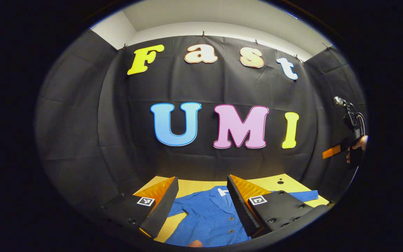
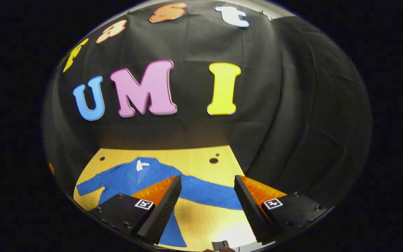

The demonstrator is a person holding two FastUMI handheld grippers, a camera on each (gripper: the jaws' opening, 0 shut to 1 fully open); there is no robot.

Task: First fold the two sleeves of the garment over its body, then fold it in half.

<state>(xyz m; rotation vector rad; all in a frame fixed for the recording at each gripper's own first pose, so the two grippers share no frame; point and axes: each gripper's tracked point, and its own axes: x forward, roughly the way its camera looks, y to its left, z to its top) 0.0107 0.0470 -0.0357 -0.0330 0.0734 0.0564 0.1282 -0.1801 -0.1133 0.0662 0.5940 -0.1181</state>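
Blue shirt (image 2: pixel 142 176) flat on yellow bench (image 2: pixel 201 155), sleeves unfolded; left gripper (image 1: pixel 201 204) and right gripper (image 2: pixel 206 204) above, jaws spread, empty; risk: thin sleeve slipping from shallow pinch.

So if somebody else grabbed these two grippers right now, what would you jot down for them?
Left gripper: open, holding nothing, held above the shirt's body.
Right gripper: open, holding nothing, held above the shirt's right sleeve.
Blue shirt: spread flat on the yellow table, collar toward the back wall, both sleeves stretched out to the sides.
Done: no fold yet.
Left: fold each sleeve over the body, then fold the shirt in half.
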